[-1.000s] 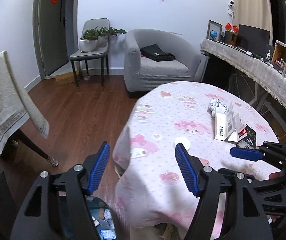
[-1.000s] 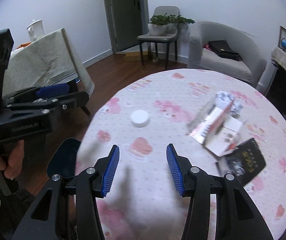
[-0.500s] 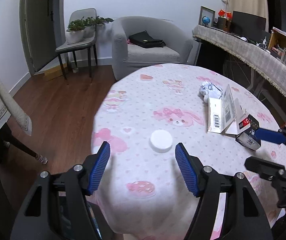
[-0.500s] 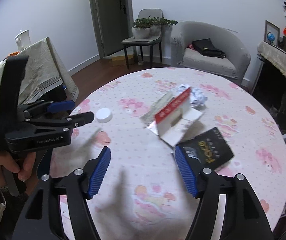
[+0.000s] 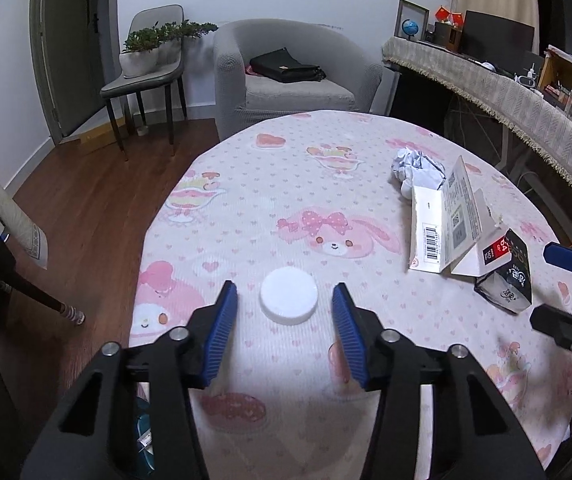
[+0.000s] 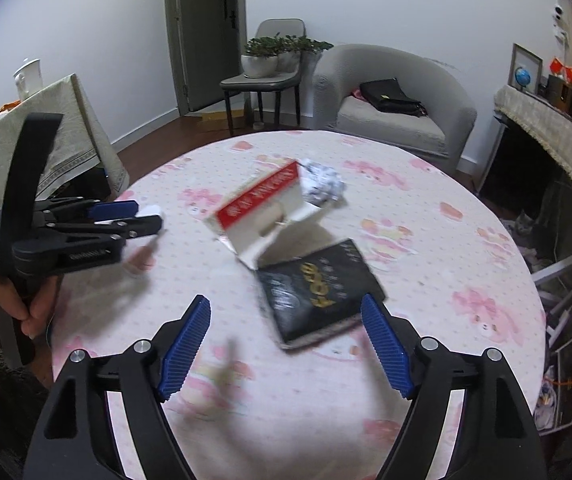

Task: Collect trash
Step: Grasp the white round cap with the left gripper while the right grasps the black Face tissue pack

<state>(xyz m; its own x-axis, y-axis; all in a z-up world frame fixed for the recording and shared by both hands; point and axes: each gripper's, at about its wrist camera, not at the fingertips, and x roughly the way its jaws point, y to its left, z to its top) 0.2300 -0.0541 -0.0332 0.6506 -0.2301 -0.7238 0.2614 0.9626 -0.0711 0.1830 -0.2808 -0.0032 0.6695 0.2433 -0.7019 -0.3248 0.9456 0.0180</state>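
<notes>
A round white lid point(image 5: 289, 296) lies on the pink-patterned round table point(image 5: 326, 184). My left gripper point(image 5: 285, 316) is open, its blue pads on either side of the lid, not touching it. A black packet point(image 6: 318, 288), an opened white-and-red carton point(image 6: 261, 208) and a crumpled paper ball point(image 6: 322, 184) lie toward the table's right. My right gripper point(image 6: 286, 344) is open and empty, just in front of the black packet. The carton point(image 5: 446, 220), packet point(image 5: 506, 276) and paper ball point(image 5: 418, 168) also show in the left wrist view.
A grey armchair point(image 5: 286, 80) with a black bag stands behind the table. A chair with potted plants point(image 5: 145, 60) is by the door. A cloth-covered counter point(image 5: 506, 80) runs along the right. A draped table point(image 6: 45, 140) stands at left. A bin point(image 5: 143, 440) sits below the left gripper.
My left gripper moved forward over the table until the white lid sits between its pads. My right gripper moved right toward the black packet and opened wider.
</notes>
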